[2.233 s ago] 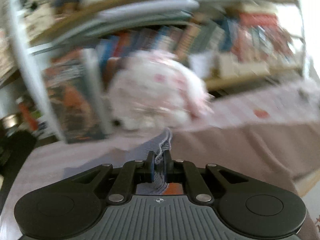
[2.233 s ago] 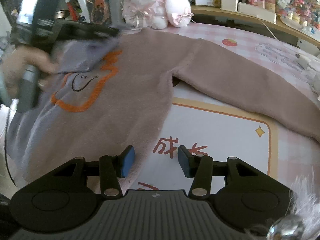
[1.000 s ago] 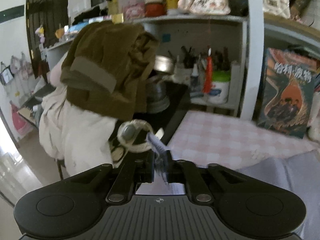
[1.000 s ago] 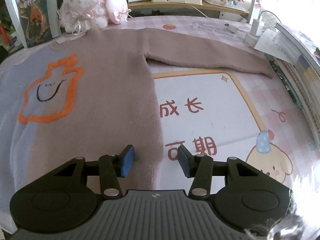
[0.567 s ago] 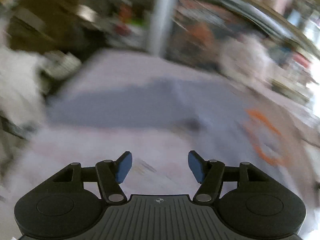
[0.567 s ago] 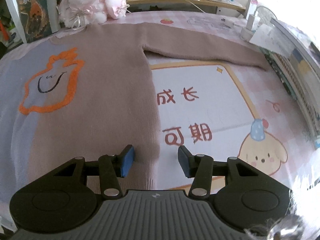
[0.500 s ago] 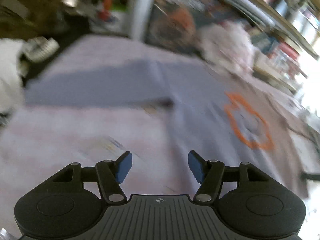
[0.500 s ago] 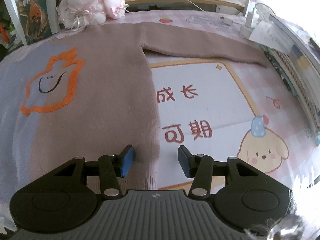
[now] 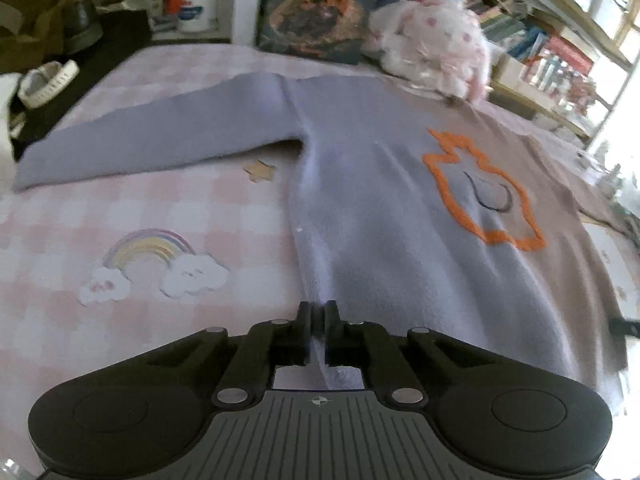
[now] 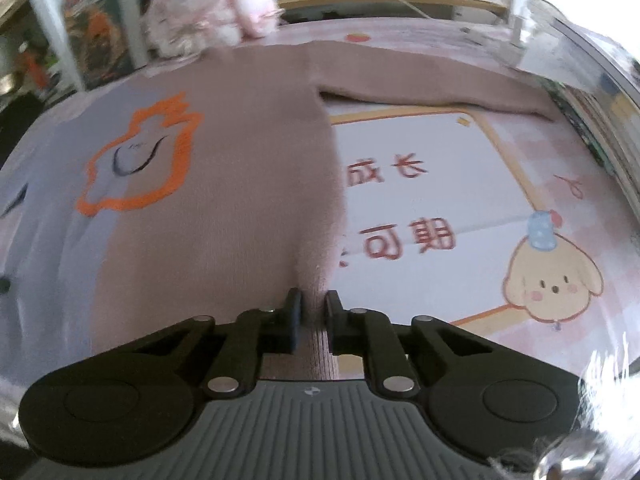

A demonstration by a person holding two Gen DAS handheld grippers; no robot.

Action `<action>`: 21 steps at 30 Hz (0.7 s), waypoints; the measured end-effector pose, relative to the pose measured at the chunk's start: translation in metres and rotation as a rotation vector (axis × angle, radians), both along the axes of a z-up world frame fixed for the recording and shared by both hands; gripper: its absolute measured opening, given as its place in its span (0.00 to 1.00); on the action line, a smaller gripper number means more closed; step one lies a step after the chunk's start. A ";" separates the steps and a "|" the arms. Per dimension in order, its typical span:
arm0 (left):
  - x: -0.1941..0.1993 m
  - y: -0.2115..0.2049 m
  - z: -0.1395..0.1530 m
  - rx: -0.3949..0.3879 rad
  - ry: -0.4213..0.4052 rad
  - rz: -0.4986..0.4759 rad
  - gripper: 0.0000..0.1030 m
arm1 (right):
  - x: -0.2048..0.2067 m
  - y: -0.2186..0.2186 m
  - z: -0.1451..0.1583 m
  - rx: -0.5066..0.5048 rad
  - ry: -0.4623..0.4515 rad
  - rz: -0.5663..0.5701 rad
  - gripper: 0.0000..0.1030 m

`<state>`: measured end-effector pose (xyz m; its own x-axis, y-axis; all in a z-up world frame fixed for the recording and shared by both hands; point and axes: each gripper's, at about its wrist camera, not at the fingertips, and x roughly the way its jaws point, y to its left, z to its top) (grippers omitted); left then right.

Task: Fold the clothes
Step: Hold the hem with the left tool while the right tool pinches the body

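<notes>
A sweater (image 9: pixel 380 208), lilac on one half and brown on the other with an orange-outlined figure on the chest, lies flat on a pink checked tablecloth (image 9: pixel 160 208), sleeves spread out. My left gripper (image 9: pixel 318 314) is shut on the lilac bottom corner of the hem, which shows pinched between the pads. In the right wrist view the same sweater (image 10: pixel 224 184) fills the left and middle. My right gripper (image 10: pixel 312 304) is shut on the brown bottom corner, a ridge of knit rising between its fingers.
A pink-and-white plush toy (image 9: pixel 436 44) sits at the far edge by the collar, also seen as the plush toy (image 10: pixel 204 4). Bookshelves (image 9: pixel 560 40) line the back. A printed mat with a puppy (image 10: pixel 552 276) lies right of the sweater. A dark side table (image 9: pixel 80 32) stands far left.
The left gripper let go of the lilac cuff, swung open over the table and closed on the lilac hem corner. The right gripper, open over the brown hem corner, closed on it.
</notes>
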<state>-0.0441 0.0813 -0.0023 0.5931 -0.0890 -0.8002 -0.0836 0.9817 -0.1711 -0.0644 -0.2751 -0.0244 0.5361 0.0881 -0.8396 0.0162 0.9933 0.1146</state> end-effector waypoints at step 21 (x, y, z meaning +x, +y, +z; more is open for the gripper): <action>0.005 -0.004 0.002 0.023 0.013 -0.048 0.04 | -0.010 0.005 0.000 -0.038 -0.019 -0.018 0.10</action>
